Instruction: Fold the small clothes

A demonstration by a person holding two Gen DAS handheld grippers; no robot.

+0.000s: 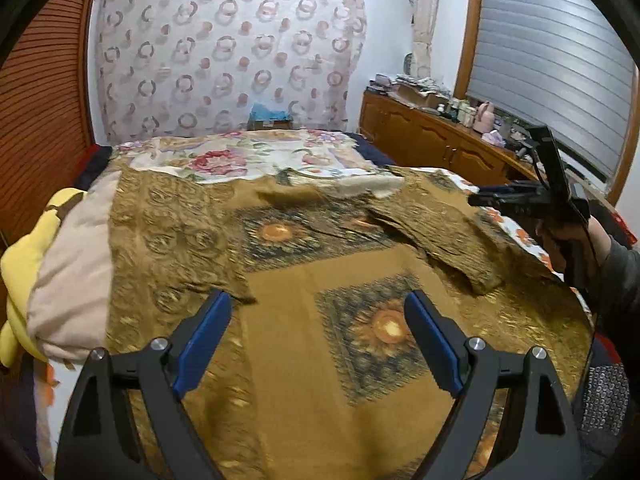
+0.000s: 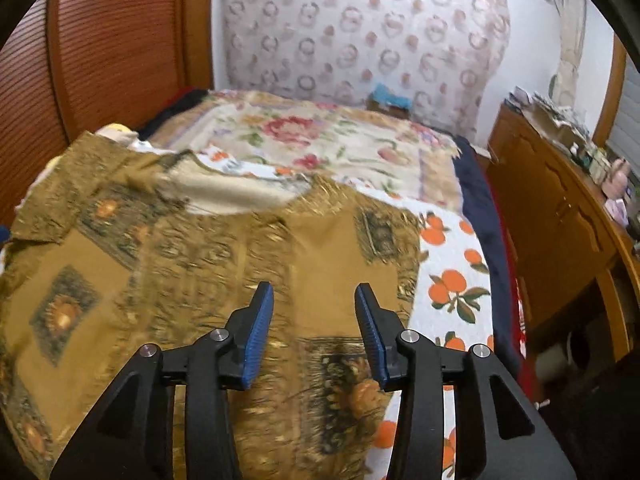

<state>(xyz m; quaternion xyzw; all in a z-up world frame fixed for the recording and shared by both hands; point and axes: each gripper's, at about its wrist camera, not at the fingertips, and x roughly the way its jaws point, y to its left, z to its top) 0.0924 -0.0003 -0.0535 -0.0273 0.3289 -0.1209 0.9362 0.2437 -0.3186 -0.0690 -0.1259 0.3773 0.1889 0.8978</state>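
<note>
No real containers w/ visible contents here, just a cardboard box on the wooden cabinet along the far right wall, and can't tell what's in it. Main thing is the brown patterned shirt, lying spread out on the bed over an orange-fruit print sheet, w/ a floral blanket further back. Left claw hovers over the shirt's middle, blue pads spread wide, nothing between them. Right claw sits over the shirt's right edge near the sheet, pads roughly half apart and not pinching any cloth. In the left view, the right claw shows at the far right, held by a hand, just above the shirt's sleeve. A yellow and beige bundle sits at the bed's left edge, beside the shirt.
</note>
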